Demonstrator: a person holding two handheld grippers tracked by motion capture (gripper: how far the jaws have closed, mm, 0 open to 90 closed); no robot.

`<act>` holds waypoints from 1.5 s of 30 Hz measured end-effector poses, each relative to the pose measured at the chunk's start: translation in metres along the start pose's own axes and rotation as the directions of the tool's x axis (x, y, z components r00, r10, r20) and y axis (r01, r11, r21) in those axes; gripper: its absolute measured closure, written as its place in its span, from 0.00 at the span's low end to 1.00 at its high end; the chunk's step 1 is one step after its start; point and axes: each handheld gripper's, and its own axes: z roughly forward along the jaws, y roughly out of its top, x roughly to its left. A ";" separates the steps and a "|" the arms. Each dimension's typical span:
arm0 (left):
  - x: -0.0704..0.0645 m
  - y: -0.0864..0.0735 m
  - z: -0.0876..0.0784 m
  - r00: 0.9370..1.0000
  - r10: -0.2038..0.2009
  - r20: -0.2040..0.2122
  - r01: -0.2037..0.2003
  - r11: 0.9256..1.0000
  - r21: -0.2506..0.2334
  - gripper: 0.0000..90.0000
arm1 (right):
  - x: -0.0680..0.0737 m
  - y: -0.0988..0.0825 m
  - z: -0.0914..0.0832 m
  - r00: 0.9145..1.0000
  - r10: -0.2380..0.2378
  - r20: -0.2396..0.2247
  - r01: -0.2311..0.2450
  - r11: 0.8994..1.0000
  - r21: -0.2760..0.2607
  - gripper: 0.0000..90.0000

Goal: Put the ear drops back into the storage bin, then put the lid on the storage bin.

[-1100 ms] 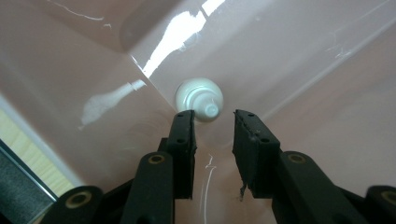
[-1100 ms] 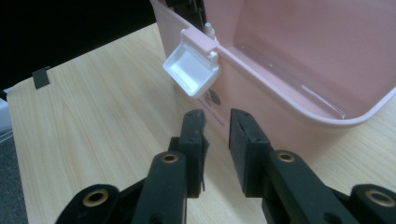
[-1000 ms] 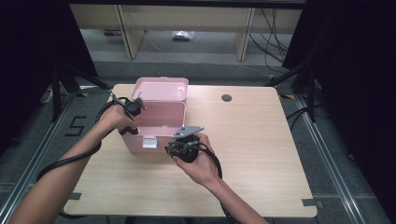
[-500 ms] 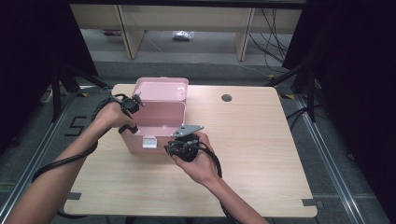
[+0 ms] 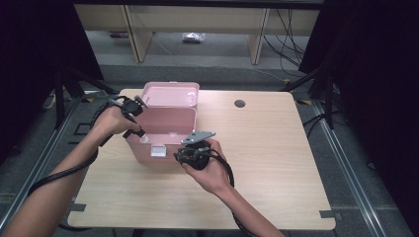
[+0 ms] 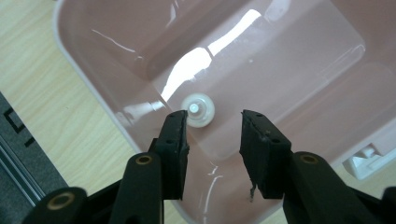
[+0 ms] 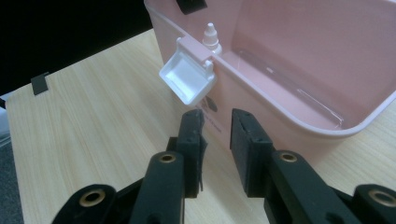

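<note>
Standing on the worktop: one pink box, lid raised at its far side, toward the left half of the worktop.
Bottle: one small white bottle stands upright on the box floor, in the near left corner; its tip also shows above the box rim in the right gripper view.
Latch: one white latch hangs off the front rim of the box, flipped open and outward.
Grippers: two, one in each hand.
Left gripper: over the left end of the box, pointing down into it; its jaws stand apart above the bottle, which lies just beside the left jaw in the left gripper view, not pinched. The jaws have just been opening, with nothing pressed between them.
Right gripper: at the front wall of the box, just right of the latch; jaws apart and clamped on nothing, their tips near the wall. They too have just been opening.
Hole: one dark round hole in the worktop, right of the box and well apart from it.
</note>
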 end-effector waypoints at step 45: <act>0.030 0.003 -0.007 0.963 -0.267 0.030 0.259 0.892 -0.370 0.61 | -0.007 0.013 0.003 1.000 0.001 0.003 -0.001 1.000 -0.008 0.83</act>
